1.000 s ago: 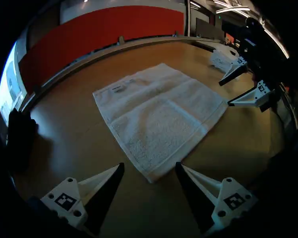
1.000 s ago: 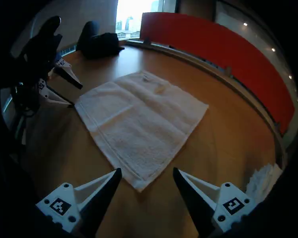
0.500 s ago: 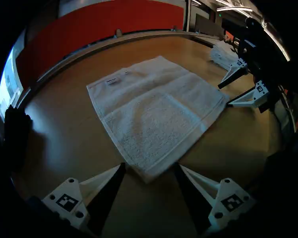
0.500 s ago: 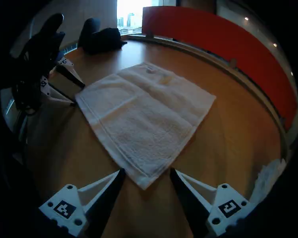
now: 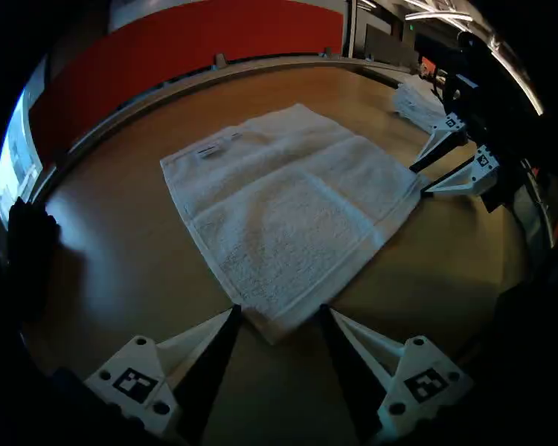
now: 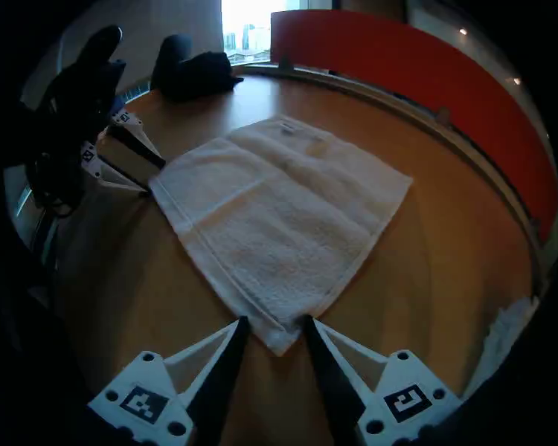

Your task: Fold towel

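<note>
**Towel corners bracketed; both tongs part open**

In the left gripper view, at the left of the table (image 5: 123, 282), we note a dark object (image 5: 30, 238) too dim to identify. The white towel (image 5: 294, 201) lies flat mid-table. Its near corner sits between the fingers of the left gripper (image 5: 278, 316), which stand part open; we cannot tell whether they touch the cloth. At the towel's right corner the right gripper (image 5: 419, 182) is likewise part open, and whatever holds it is lost in shadow. Beyond it, a pale cloth pile (image 5: 417, 104) is partly cut off. In the right gripper view, that gripper's fingers flank the corner closely. Bare wood surrounds the towel up to the red panel (image 5: 204, 44).
</note>
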The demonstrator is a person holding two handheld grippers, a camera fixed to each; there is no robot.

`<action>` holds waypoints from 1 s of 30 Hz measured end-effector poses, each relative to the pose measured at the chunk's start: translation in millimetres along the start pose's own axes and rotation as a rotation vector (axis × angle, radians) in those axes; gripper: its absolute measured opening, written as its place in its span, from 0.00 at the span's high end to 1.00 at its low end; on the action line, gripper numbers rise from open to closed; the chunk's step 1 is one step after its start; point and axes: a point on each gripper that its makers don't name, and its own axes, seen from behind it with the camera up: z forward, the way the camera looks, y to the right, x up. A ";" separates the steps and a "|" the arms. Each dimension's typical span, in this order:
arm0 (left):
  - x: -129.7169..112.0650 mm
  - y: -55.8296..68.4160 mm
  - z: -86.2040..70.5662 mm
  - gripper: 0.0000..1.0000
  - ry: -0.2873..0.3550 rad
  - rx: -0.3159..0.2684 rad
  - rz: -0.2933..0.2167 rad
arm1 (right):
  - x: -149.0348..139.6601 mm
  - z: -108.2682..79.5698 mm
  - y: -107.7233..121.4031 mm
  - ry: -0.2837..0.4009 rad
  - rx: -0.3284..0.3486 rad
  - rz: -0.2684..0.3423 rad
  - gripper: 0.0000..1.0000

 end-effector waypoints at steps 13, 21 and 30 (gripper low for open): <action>2.3 7.7 1.3 0.78 -0.012 0.005 0.002 | 0.7 -1.7 -1.6 0.011 0.004 0.030 0.81; 6.2 9.3 -1.5 0.88 -0.024 0.010 -0.013 | 11.1 -5.4 -0.8 0.037 -0.012 0.018 0.83; 24.0 6.4 -22.9 0.88 0.018 0.032 -0.050 | 25.1 -19.3 3.6 0.071 -0.034 0.023 0.83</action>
